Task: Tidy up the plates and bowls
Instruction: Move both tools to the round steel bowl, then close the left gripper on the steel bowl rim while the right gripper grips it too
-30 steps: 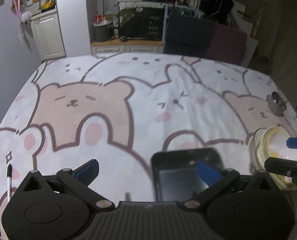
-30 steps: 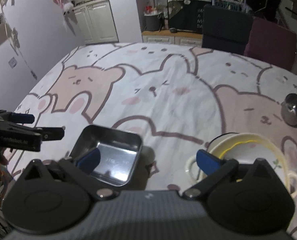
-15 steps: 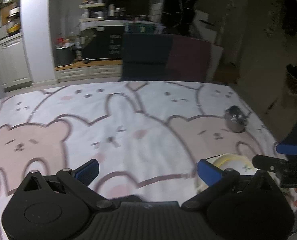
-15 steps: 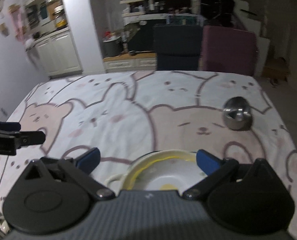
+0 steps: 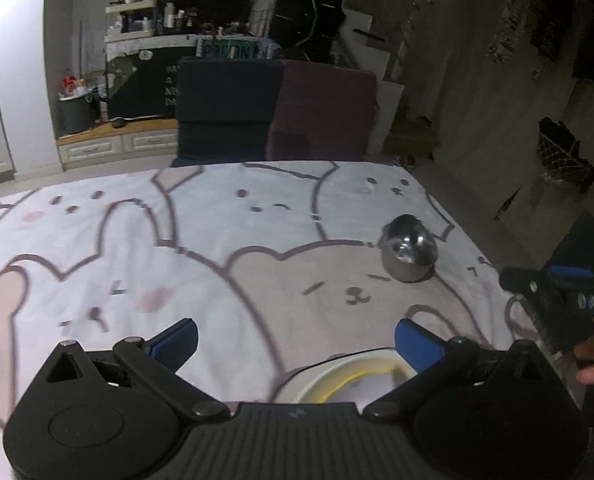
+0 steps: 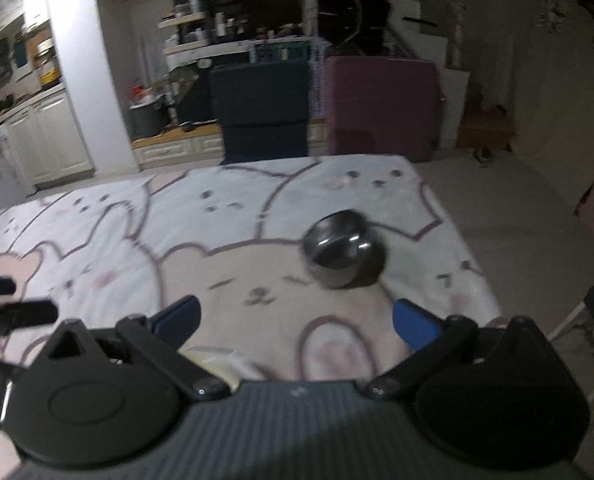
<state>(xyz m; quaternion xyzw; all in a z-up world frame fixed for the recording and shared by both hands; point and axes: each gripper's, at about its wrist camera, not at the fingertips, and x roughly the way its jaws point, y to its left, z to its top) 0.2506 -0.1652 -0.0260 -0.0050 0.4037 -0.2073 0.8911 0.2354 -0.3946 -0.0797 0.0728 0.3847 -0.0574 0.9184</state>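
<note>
My left tool (image 5: pixel 295 338) and right tool (image 6: pixel 295 322) both gape wide, holding nothing. A cream bowl (image 5: pixel 349 376) sits under the left one; a steel bowl (image 6: pixel 343 254), contents unclear, rests farther off on the bear-print cloth (image 5: pixel 137 240) covering the counter. Two chairs (image 5: pixel 273 112) stand behind.

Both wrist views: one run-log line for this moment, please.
left claw open, empty | right claw open, empty | steel bowl ahead | white bowl near
</note>
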